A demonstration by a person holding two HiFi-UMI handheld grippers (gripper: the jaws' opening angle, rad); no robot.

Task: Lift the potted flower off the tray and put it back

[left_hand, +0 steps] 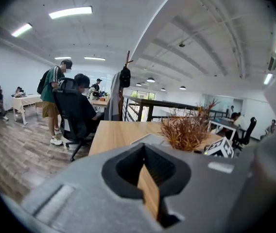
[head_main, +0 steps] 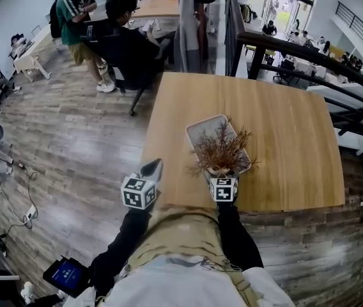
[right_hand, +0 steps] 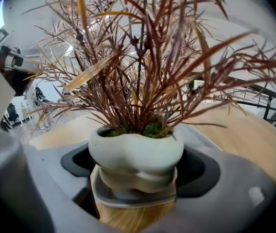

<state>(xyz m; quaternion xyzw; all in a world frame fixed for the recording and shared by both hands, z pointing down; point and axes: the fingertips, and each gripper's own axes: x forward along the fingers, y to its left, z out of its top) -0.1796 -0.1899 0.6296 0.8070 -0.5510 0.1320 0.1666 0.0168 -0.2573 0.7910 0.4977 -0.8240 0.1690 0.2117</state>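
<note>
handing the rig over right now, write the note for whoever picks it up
Left gripper: jaws together, empty, held by the near left edge of the table.
Right gripper: jaws closed round the pot of the potted flower, apparently gripping it.
The potted flower appears to rest on the near corner of the tray, not yet lifted.
Done: the grasp. Left: lift it off the tray, set it back, release.

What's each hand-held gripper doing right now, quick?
Left hand-held gripper: shut, nothing in it.
Right hand-held gripper: shut on the pot.
</note>
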